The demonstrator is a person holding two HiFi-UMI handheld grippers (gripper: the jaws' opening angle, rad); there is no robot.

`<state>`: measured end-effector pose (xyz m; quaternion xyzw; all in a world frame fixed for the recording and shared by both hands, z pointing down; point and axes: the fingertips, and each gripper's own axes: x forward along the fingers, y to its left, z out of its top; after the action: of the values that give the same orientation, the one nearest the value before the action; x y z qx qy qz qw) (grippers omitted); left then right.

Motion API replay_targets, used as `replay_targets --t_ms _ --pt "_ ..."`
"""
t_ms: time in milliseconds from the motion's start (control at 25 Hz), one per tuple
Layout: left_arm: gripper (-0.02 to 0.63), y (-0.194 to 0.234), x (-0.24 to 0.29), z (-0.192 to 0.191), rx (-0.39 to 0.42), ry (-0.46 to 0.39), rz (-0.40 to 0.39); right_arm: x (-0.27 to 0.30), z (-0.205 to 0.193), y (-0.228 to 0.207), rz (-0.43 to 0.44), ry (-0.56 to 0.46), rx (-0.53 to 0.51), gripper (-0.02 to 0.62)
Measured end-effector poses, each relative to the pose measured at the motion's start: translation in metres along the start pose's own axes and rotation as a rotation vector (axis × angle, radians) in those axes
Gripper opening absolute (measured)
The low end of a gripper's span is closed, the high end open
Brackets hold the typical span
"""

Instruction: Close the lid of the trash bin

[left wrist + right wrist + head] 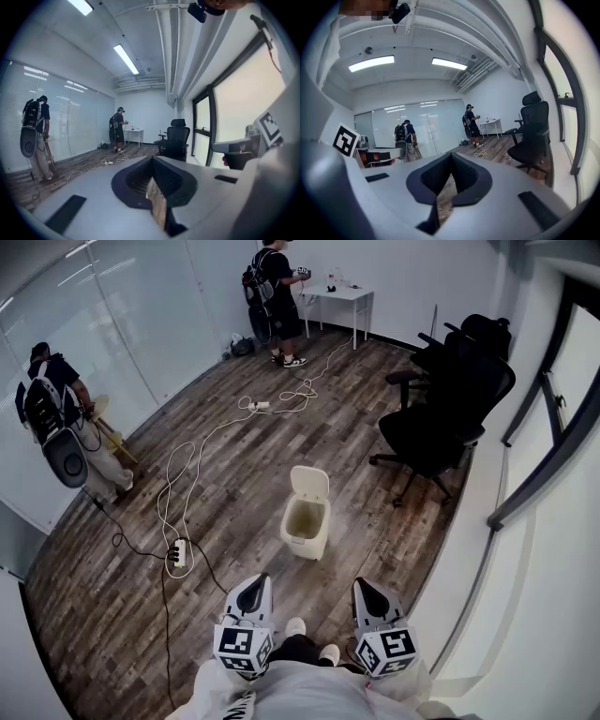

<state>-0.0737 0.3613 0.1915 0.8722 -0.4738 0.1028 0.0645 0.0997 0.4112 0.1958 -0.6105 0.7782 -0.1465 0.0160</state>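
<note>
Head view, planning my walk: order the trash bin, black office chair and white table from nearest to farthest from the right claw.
1. Trash bin, just ahead, slightly left.
2. Black office chair, ahead to the right.
3. White table, at the far wall.

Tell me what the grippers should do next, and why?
Probably reach the right gripper forward toward the trash bin. Its lid stands upright, open, and that gripper and the left gripper sit back by the person's body, touching nothing.
</note>
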Motion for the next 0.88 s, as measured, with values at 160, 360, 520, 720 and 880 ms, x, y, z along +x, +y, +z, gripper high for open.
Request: replay_targets --t_ms 160,360,520,720,880 --pt "0.005 0.004 0.013 0.002 0.008 -0.015 -0.006 0.013 0.0 -0.007 -0.006 -0.007 0.006 0.023" --pt "0.005 0.012 0.03 0.007 0.007 -0.019 -0.013 0.031 0.008 -0.013 -0.014 -0.013 0.003 0.023" --pt "0.005 0.03 0.054 0.006 -0.006 -0.014 -0.016 0.056 0.005 -0.016 -0.02 0.004 0.006 0.023" --pt "0.005 0.052 0.102 0.008 -0.021 0.009 -0.052 0.097 0.006 -0.031 -0.057 0.032 0.022 0.023" --pt "0.005 0.076 0.143 0.016 -0.023 0.018 -0.078 0.14 0.013 -0.041 -0.079 0.043 0.035 0.024"
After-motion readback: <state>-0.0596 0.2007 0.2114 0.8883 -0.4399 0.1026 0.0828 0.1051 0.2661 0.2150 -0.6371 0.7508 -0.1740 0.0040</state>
